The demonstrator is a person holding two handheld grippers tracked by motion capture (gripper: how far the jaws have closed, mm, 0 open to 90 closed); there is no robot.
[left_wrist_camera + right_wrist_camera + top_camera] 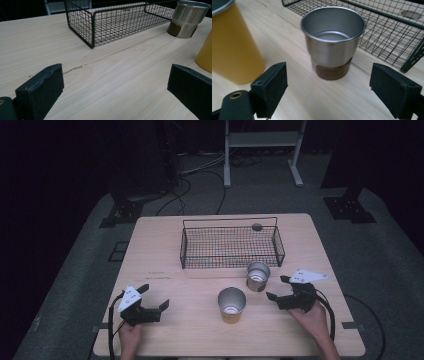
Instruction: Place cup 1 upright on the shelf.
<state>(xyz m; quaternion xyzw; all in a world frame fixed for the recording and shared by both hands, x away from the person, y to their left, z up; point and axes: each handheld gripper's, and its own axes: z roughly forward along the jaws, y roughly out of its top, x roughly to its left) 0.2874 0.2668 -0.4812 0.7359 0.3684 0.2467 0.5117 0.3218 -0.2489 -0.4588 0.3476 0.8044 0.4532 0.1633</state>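
Just behind steel cup (pixel 333 42), wire basket (pixel 392 27).

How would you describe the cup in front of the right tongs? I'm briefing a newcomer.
Start at the wire basket on the wooden table. Just outside its front right corner stands a steel cup. Unlike the taller yellow-sided cup nearer the person, it is short, with a dark brown base band.

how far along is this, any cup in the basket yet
Nothing looks done yet: the wire basket holds no cup. Both the steel cup with the brown base and the yellow cup stand on the table. In hand: the right gripper faces the steel cup, jaws open and apart from it. The left gripper is open over bare wood. Left, probably: gripping and moving the cups.
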